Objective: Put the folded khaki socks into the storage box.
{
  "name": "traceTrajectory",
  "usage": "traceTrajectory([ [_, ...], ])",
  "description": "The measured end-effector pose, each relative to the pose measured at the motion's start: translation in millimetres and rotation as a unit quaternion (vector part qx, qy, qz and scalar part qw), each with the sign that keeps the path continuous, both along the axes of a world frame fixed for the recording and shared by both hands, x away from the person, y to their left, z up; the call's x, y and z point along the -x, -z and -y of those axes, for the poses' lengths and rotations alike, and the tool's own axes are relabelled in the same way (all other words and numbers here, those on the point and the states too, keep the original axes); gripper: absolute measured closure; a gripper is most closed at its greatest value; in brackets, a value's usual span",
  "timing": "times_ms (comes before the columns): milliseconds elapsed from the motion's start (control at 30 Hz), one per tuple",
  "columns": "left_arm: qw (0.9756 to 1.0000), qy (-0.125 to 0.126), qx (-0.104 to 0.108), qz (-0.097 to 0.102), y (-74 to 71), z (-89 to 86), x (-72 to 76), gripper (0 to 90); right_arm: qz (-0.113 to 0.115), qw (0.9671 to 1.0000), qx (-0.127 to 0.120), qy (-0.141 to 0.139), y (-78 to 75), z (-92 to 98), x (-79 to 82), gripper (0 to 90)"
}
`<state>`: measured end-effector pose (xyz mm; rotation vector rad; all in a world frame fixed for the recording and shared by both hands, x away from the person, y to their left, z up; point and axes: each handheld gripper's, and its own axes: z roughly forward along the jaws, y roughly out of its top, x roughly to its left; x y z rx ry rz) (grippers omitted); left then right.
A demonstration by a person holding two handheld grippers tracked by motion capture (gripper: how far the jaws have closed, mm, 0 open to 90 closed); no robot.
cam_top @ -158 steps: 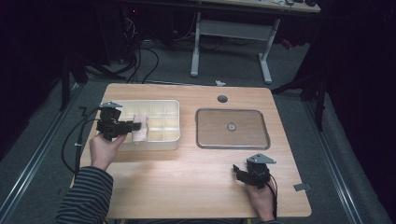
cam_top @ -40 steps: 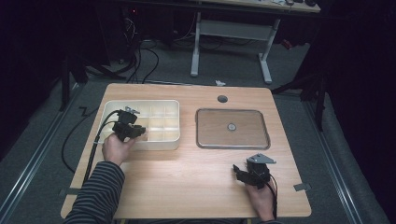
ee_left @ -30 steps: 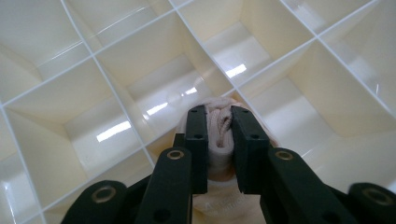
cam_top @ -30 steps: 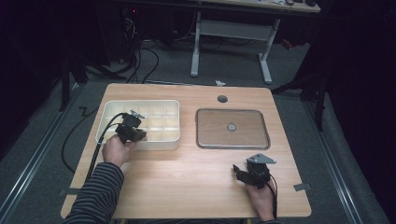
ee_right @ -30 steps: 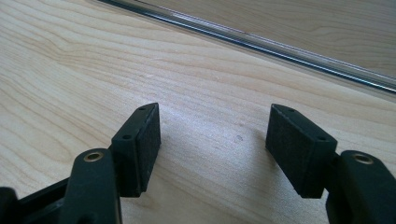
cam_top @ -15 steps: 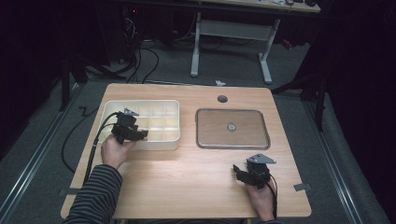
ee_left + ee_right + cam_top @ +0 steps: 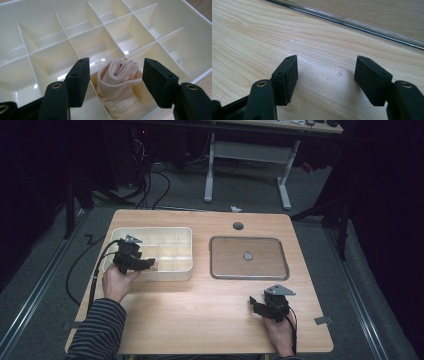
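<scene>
A rolled pale pink sock (image 7: 119,87) stands in a front compartment of the cream divided box (image 7: 160,32). My left gripper (image 7: 116,82) hangs just above it; its jaws have just been opening and stand apart on either side of the sock, not touching it. In the high view the left gripper (image 7: 145,265) sits over the front edge of the box (image 7: 172,272). My right gripper (image 7: 325,77) is open over bare wood, low at the table's front right (image 7: 257,306), with nothing between its jaws.
A shallow metal tray (image 7: 216,270) with a small round disc (image 7: 248,256) lies right of the box; its rim (image 7: 362,25) crosses the right gripper view. A cable hole (image 7: 238,226) sits near the table's far edge. Cables run over the floor behind.
The left gripper carried the pink sock from the box's left side to its front compartment, then let it go and drew back slightly toward the person. The right gripper has stayed still.
</scene>
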<state>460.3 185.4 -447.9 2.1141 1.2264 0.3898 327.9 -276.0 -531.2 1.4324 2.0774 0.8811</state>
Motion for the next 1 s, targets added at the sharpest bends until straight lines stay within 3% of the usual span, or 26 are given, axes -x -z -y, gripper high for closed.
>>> traceTrajectory([
  [400,0.9999,0.002,0.004,0.009,-7.9,-2.1,8.1,30.7,0.0,1.0,0.0,0.0,0.0,0.0,-0.1,35.4],
  [433,0.9998,-0.001,0.016,0.013,-9.5,-3.2,10.6,30.4,0.0,1.0,0.0,0.001,0.0,-0.1,-0.1,35.3],
  [767,0.9982,-0.01,0.055,0.02,-13.9,-16.6,22.1,27.5,0.001,1.0,0.001,0.0,0.1,0.0,-0.3,35.3],
  [1000,0.9986,-0.028,0.041,0.019,-17.4,-15.9,26.7,21.1,0.001,1.0,0.001,0.0,0.1,0.0,-0.3,35.3],
])
